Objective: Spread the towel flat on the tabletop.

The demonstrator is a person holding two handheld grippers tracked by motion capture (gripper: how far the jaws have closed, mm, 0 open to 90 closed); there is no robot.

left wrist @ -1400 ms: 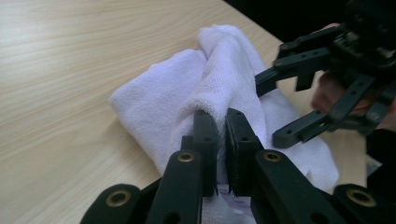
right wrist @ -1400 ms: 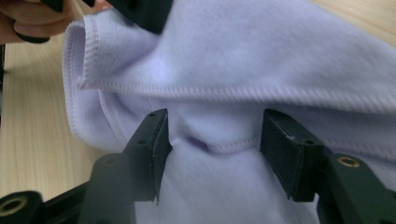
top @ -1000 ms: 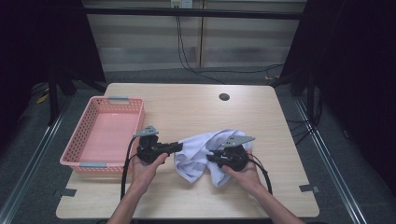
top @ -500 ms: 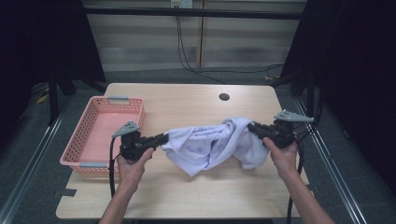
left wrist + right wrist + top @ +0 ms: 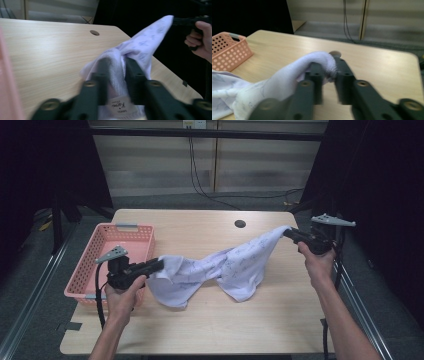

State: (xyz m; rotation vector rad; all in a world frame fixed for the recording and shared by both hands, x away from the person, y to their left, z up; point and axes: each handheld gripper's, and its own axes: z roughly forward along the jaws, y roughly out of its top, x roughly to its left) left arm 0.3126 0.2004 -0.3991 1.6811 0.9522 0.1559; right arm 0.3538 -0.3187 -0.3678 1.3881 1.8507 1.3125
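A white towel (image 5: 230,265) with a faint lilac print hangs stretched between my two grippers, and its middle sags onto the table (image 5: 210,320). My left gripper (image 5: 159,264) holds one end beside the pink basket (image 5: 125,226). In the left gripper view the towel (image 5: 142,47) fills the gap between the jaws of the left gripper (image 5: 116,60), label side toward the camera. My right gripper (image 5: 289,233) holds the other end raised over the table's right edge. There the towel (image 5: 282,85) bunches between the tips of the right gripper (image 5: 328,62). Both pairs of jaws have just been opening, and the cloth still touches both sides.
The pink perforated basket (image 5: 227,50) stands at the table's left edge with nothing visible inside. A round cable hole (image 5: 240,224) lies near the far edge. Bare wood extends along the table's front. Beyond the table are dark floor and cables.
The hands have drawn apart and risen. The right one went far right to the table's edge, so the bunched towel is now pulled out into a long span.
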